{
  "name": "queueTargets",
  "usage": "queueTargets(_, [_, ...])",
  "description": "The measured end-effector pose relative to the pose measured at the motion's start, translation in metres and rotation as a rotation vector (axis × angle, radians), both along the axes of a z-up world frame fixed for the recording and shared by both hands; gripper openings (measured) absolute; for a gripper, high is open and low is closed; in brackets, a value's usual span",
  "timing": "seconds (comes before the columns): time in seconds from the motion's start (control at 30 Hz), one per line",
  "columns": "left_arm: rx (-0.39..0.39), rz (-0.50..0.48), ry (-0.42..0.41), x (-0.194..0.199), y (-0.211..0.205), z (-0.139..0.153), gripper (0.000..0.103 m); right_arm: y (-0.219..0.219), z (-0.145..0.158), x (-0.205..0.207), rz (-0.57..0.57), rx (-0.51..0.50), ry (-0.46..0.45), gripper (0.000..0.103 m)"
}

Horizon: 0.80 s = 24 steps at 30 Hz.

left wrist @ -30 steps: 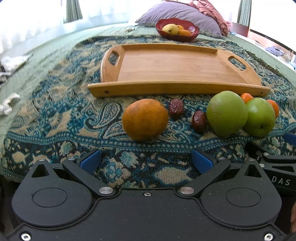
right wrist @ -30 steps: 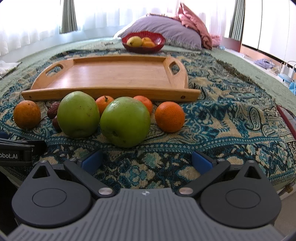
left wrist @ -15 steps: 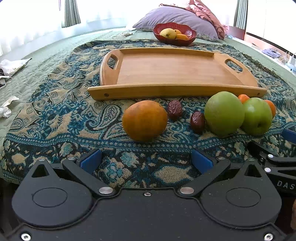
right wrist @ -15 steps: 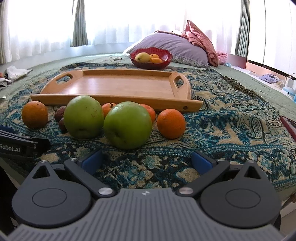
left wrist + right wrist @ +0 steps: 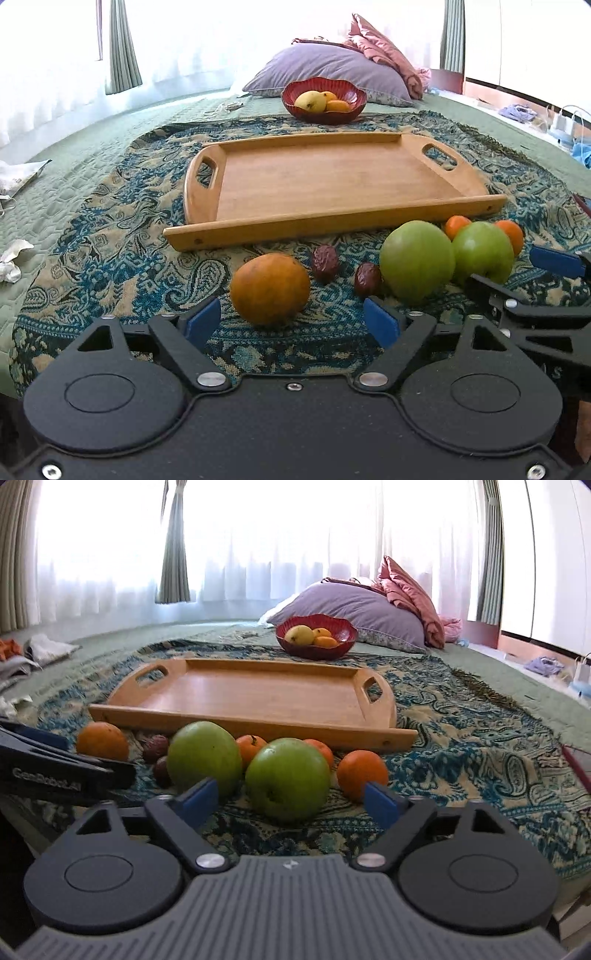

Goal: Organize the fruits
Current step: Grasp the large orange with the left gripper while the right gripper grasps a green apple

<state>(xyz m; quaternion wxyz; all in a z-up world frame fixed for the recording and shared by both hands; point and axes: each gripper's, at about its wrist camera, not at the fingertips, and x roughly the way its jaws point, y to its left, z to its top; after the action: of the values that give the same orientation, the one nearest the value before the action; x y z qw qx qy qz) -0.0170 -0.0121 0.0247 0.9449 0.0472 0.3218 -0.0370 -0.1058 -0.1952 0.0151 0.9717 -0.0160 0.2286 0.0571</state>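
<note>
A: status on the claws?

B: left gripper (image 5: 291,319) jaws closing, nothing gripped. The big orange (image 5: 269,288) sits just ahead of the gap between the blue pads (image 5: 201,321), pads not touching it. Right gripper (image 5: 291,799) same, jaws closing, released; the nearer green apple (image 5: 288,777) lies in front of the gap, no contact I can see

A: where's the fruit?

B: all in a row on the patterned blanket (image 5: 110,229), near side of the wooden tray (image 5: 332,184). Tray floor is bare. Second green apple (image 5: 205,757) is left of the nearer one, looks like they touch, can't be sure. Two dates (image 5: 325,258) between the big orange and the apples

A: small oranges?

B: one small orange (image 5: 362,773) in the open at the right end. Two more (image 5: 251,746) behind the apples, mostly hidden, only tops show. In the left view the right gripper's finger cuts across that end of the row

A: anything further back?

B: red bowl (image 5: 316,648) past the tray, in front of a purple pillow (image 5: 351,605). Holds a yellow fruit and a couple of orange ones, too small to identify. Windows blown out white, scraps at the left bed edge unreadable
</note>
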Motion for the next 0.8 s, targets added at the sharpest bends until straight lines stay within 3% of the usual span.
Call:
queueTargets(0.07, [-0.004,0.002,0.003,0.001,0.002,-0.002,0.074,0.001,-0.001,0.002,-0.002,-0.021,0.001,0.083])
queueTargets(0.17, [-0.021,0.001,0.009,0.005,0.007,-0.006,0.074,0.005,-0.003,0.004,0.011,-0.064,-0.002,0.076])
queueTargets(0.43, [-0.064,0.015,-0.023,0.01,0.011,-0.012,0.066,0.014,-0.008,0.014,0.073,-0.16,-0.019,0.074])
queueTargets(0.8, [-0.074,0.018,-0.023,0.022,0.014,-0.022,0.062,0.017,-0.014,0.026,0.083,-0.155,-0.008,0.067])
